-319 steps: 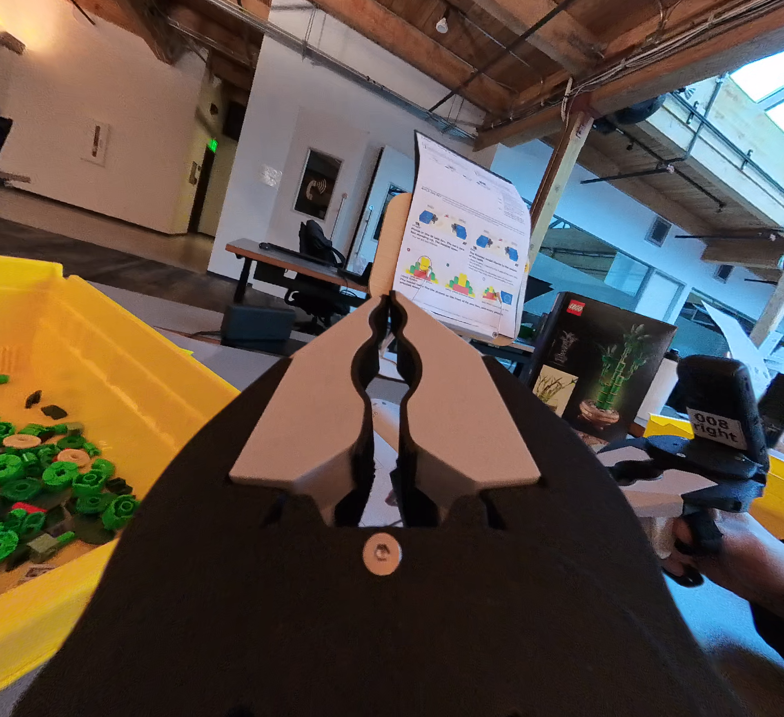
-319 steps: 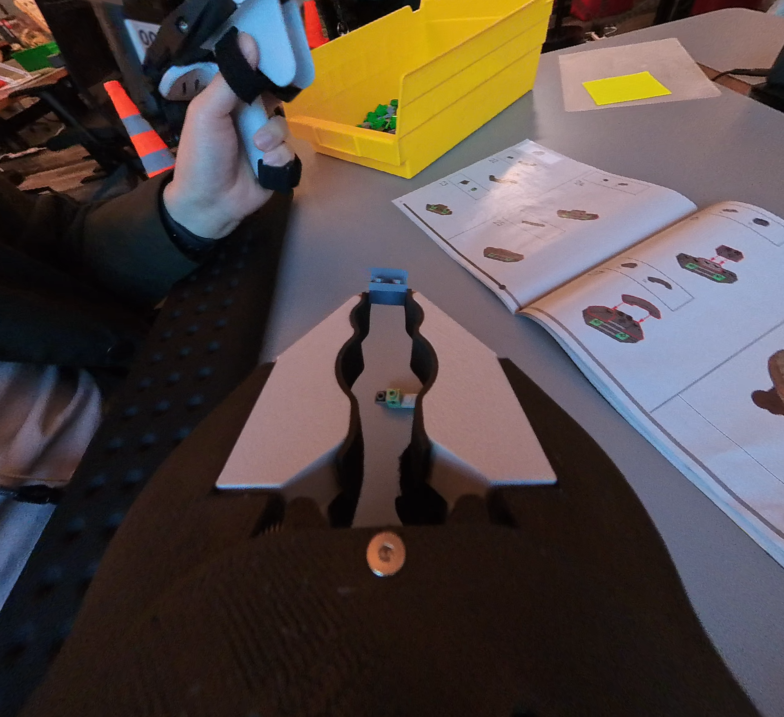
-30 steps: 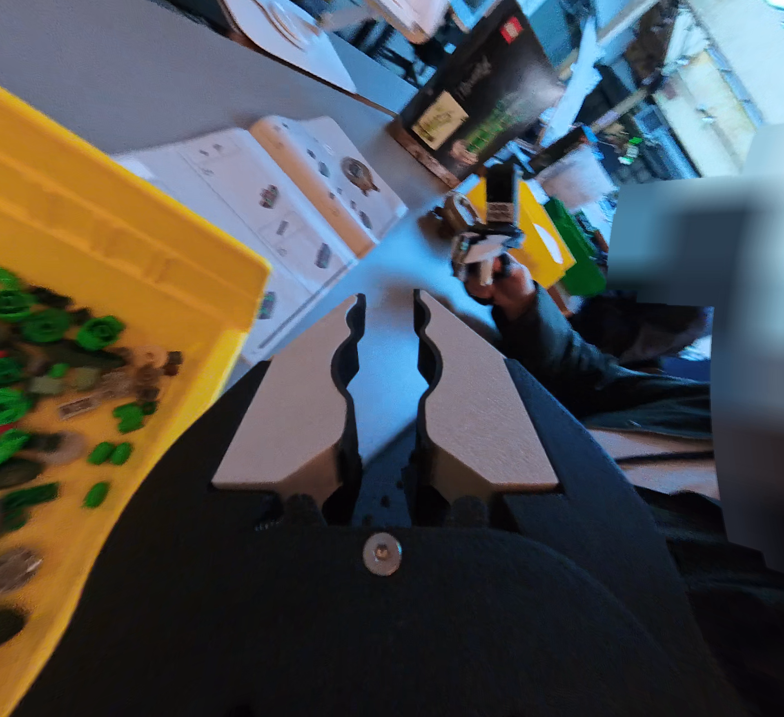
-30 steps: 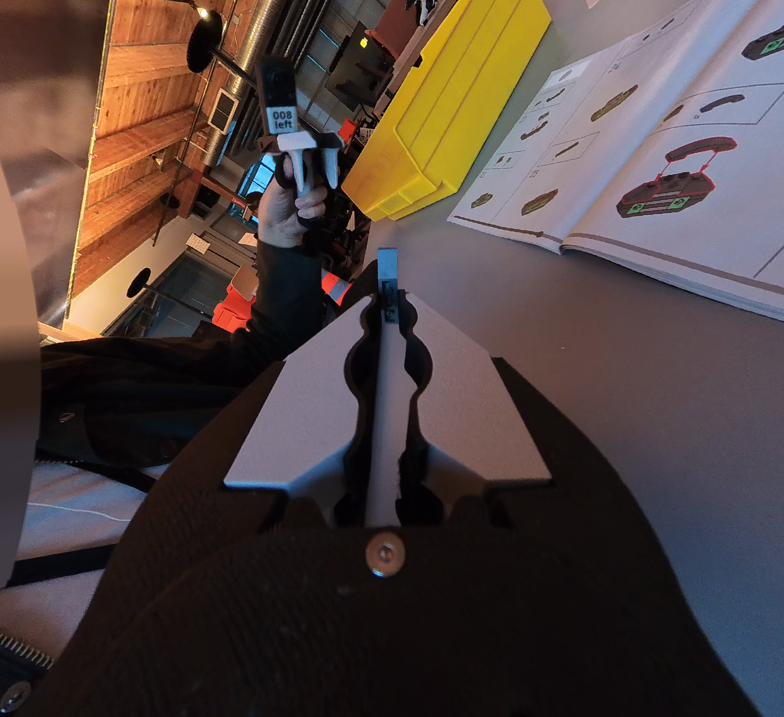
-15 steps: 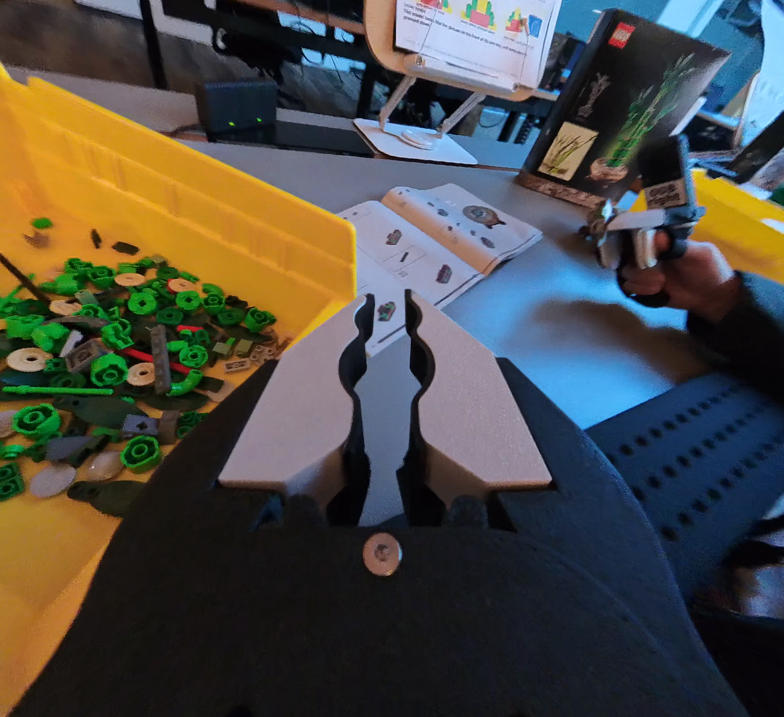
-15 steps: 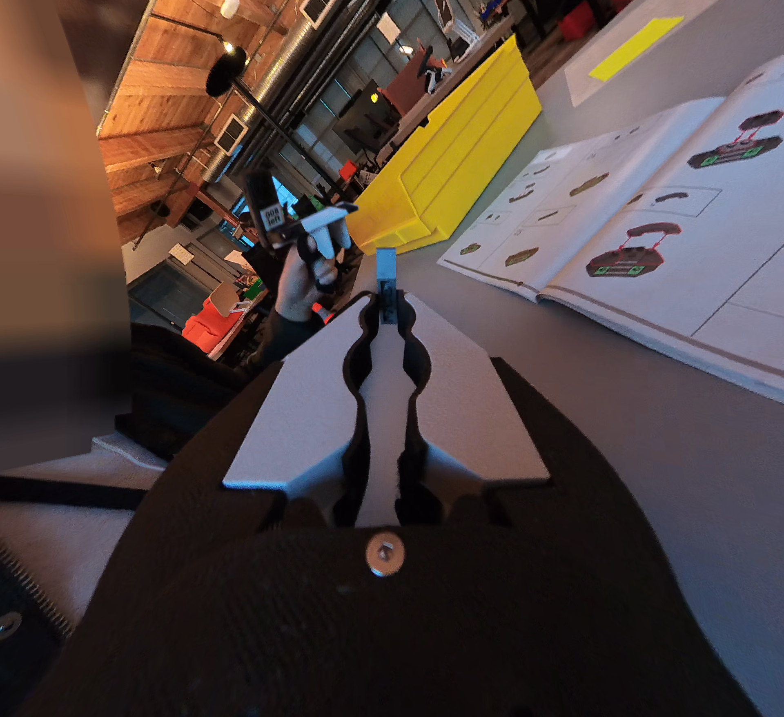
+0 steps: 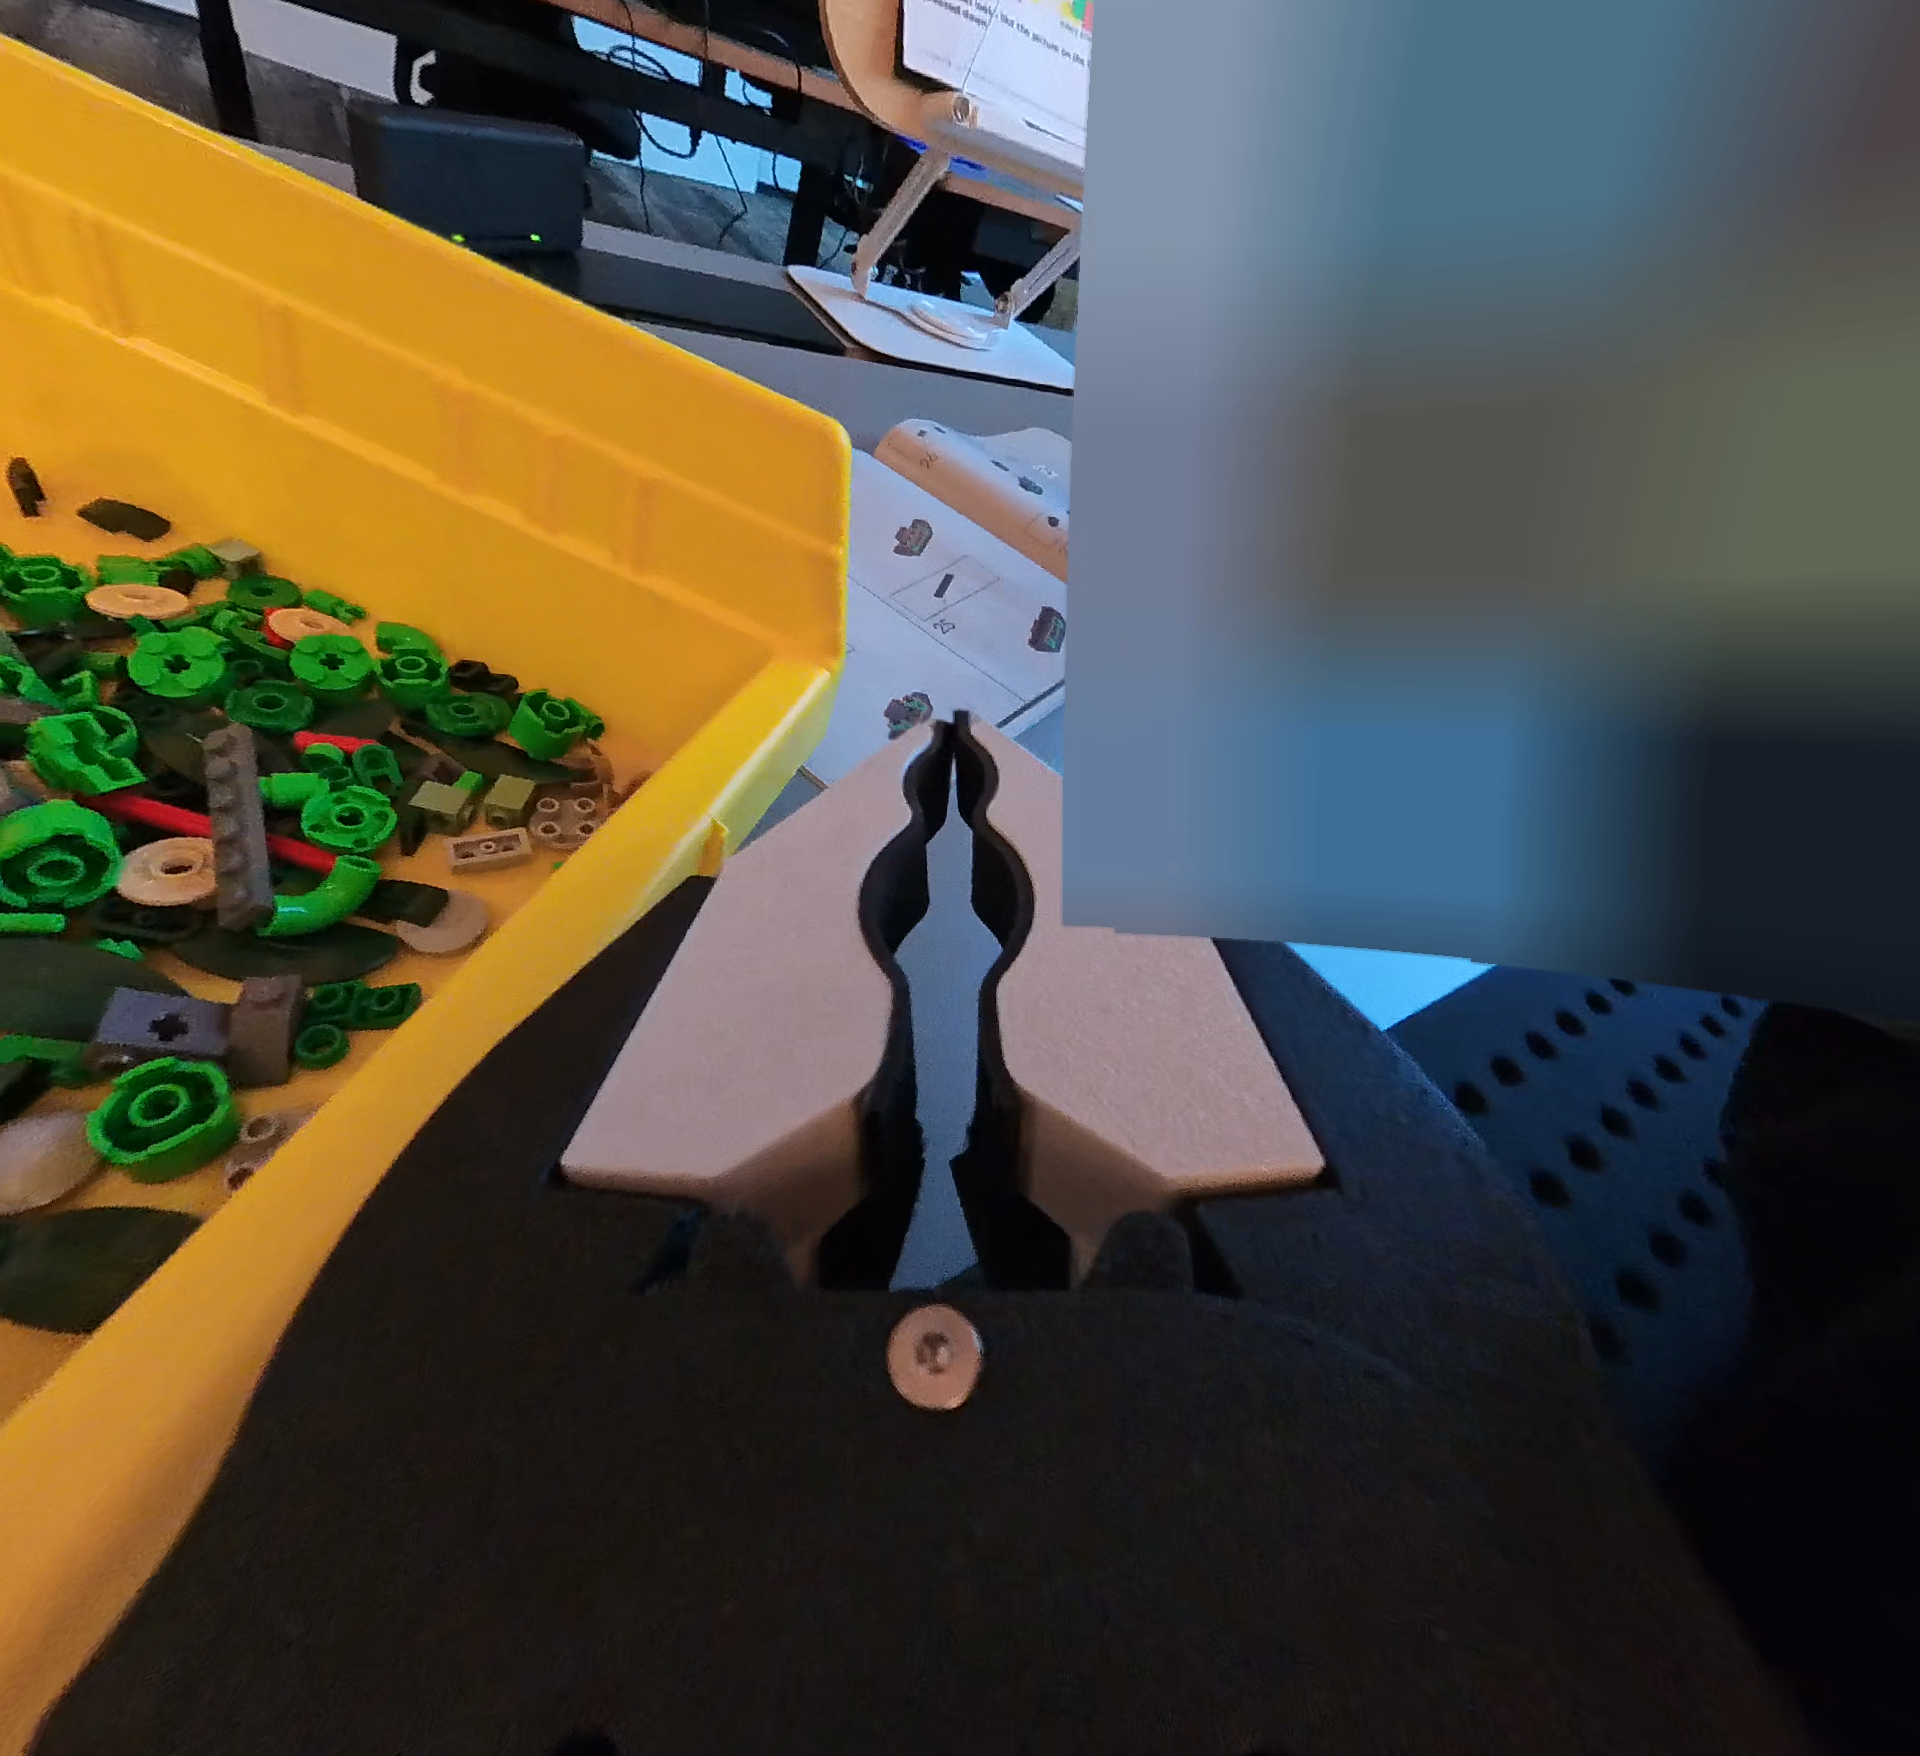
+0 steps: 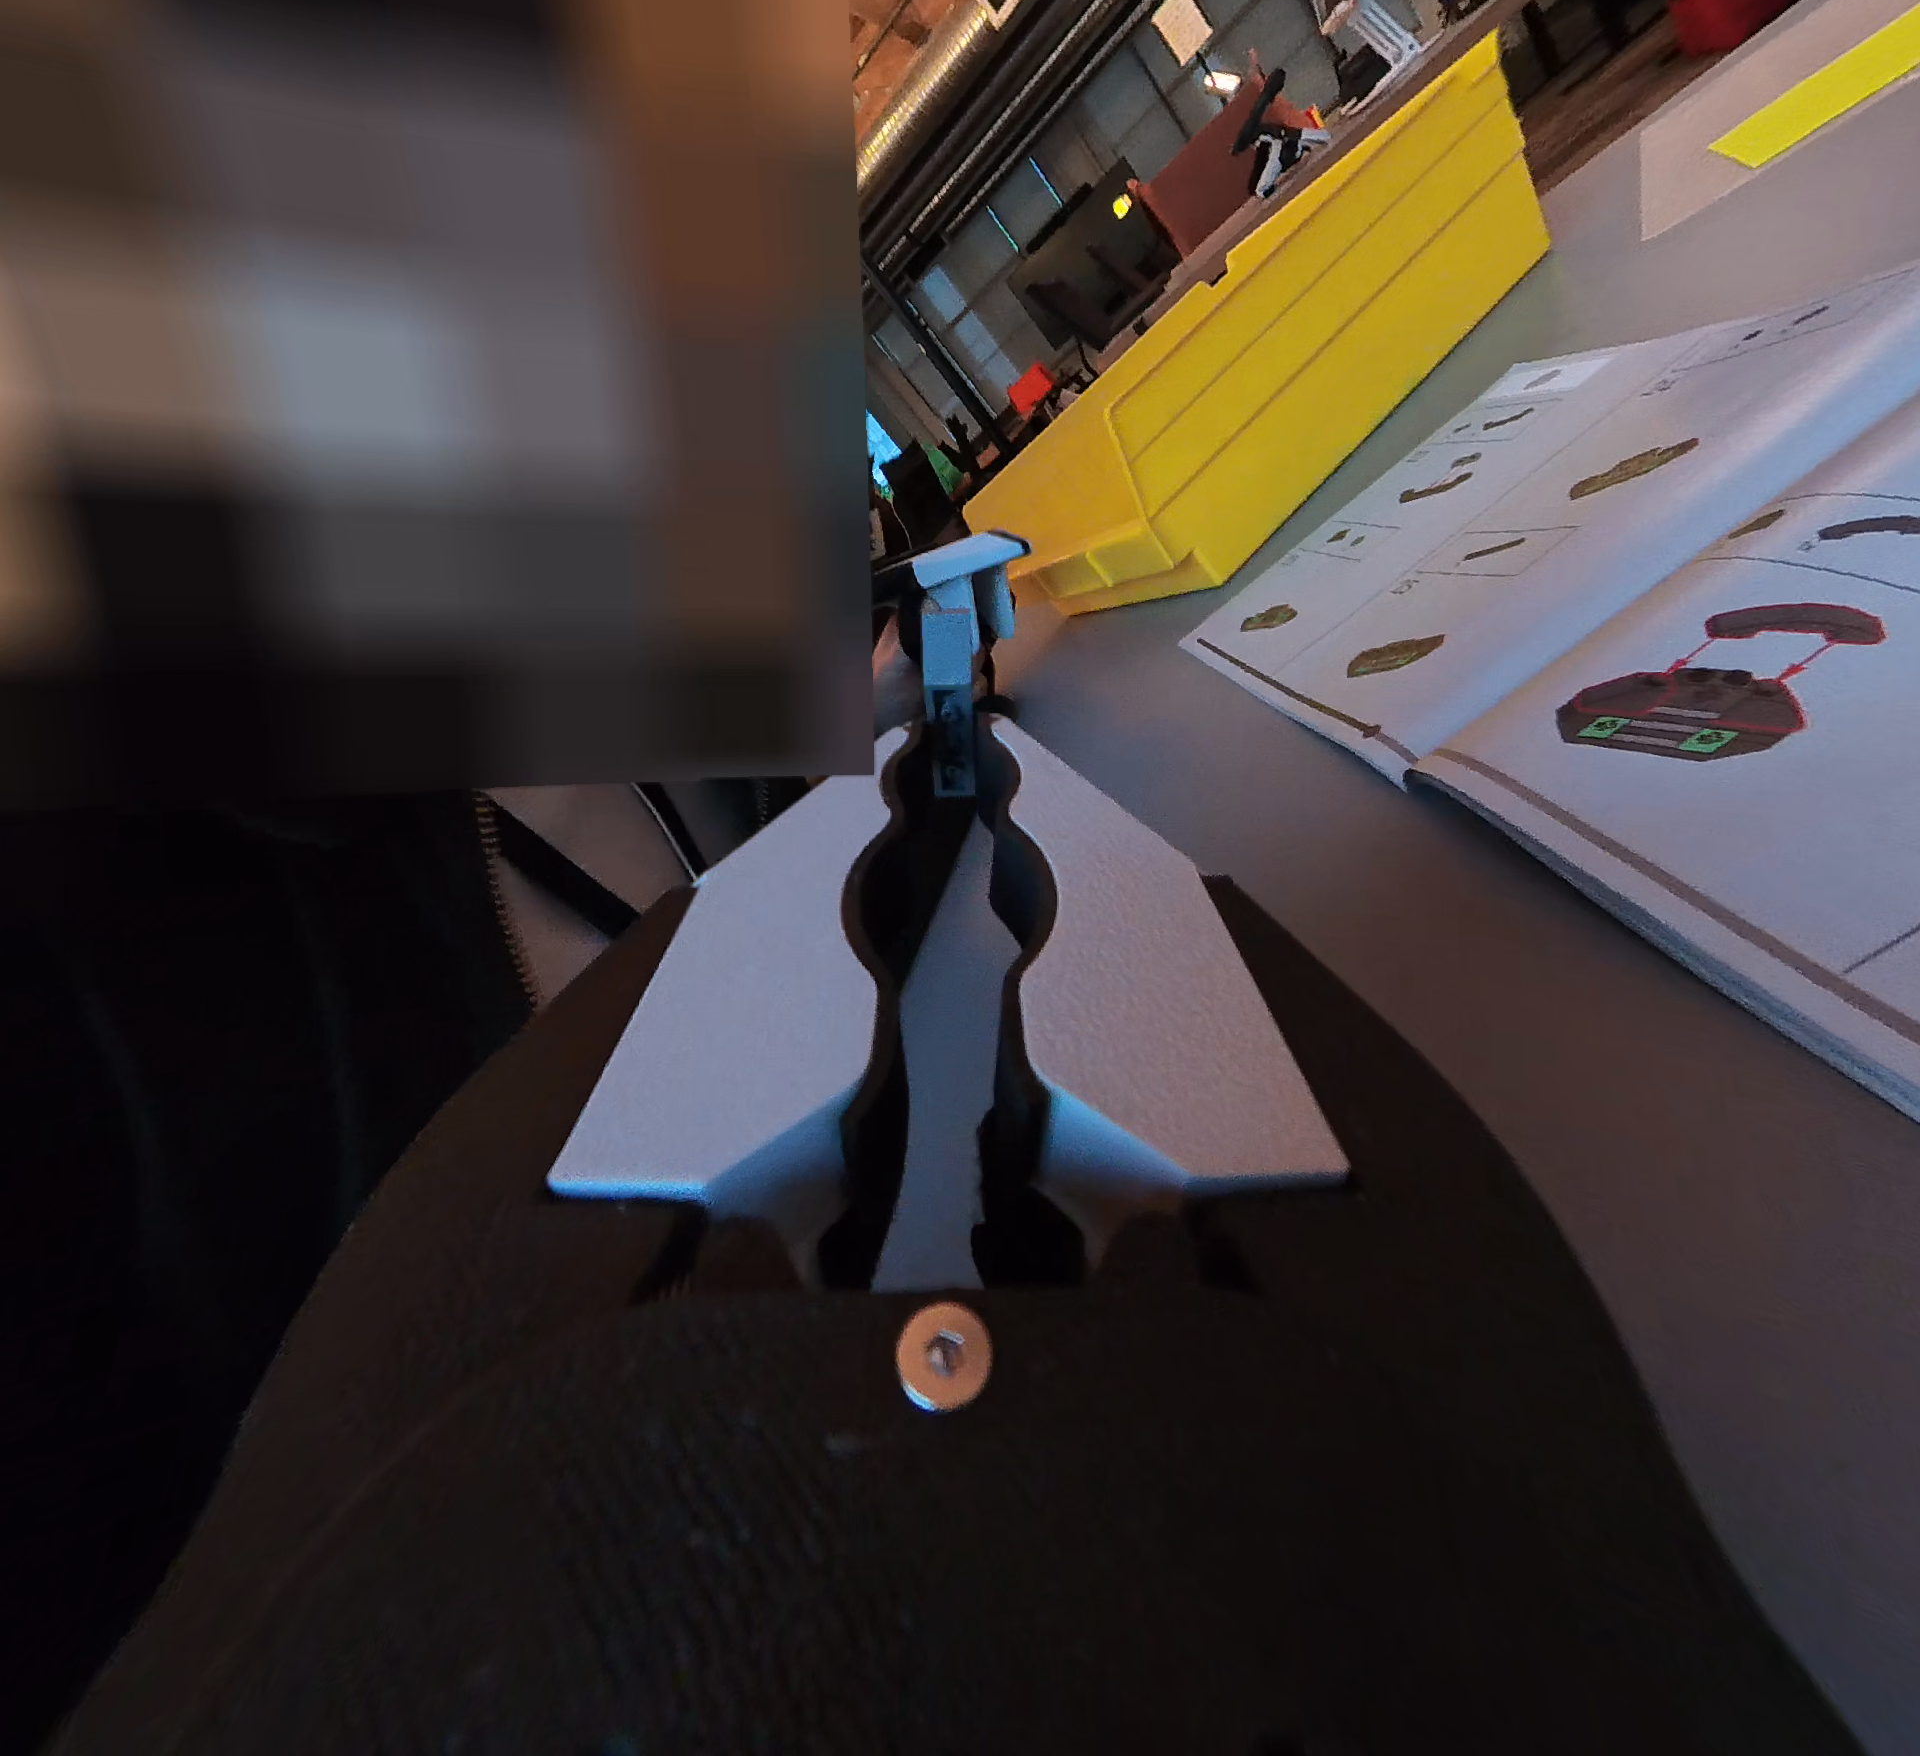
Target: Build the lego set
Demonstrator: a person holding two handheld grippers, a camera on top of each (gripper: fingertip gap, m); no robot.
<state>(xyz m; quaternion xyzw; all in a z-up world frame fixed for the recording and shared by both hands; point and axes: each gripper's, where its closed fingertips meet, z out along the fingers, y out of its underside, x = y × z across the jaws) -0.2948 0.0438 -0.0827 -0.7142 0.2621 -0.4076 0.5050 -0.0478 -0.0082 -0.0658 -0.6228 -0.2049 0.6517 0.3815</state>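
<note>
- The left gripper (image 7: 957, 732), with pale flat fingers on a black body, has its jaws nearly together at the tips and nothing between them; it sits above the near right corner of the yellow plastic bin (image 7: 582, 501).
- The yellow plastic bin holds a loose heap of small lego pieces (image 7: 239, 771): bright green round studs, tan discs, dark leaf shapes, a grey studded strip and a thin red rod, spread over its floor.
- Past the bin's right wall an open white instruction booklet (image 7: 956, 584) lies flat on the grey bench (image 7: 914, 402), its pages printed with small dark part drawings.
- At the far edge of the bench stands a wooden-backed paper holder on a white base (image 7: 935, 324) with a printed sheet clipped to it.
- The right gripper (image 8: 954, 738), of the same make, has its jaws closed on a small pale grey lego piece (image 8: 948, 667) that stands up out of the tips, edge-on to the camera; its exact shape cannot be told.
- Just beyond that piece, in the right wrist view, the pale tip of the other gripper shows, close to it; whether they touch cannot be told.
- In the same view the bin (image 8: 1299, 397) stands on the bench towards its far side, and the booklet (image 8: 1662, 667) lies open to the right of the gripper.
- A yellow rectangle on a clear sheet (image 8: 1808, 106) lies farther off on the bench.
</note>
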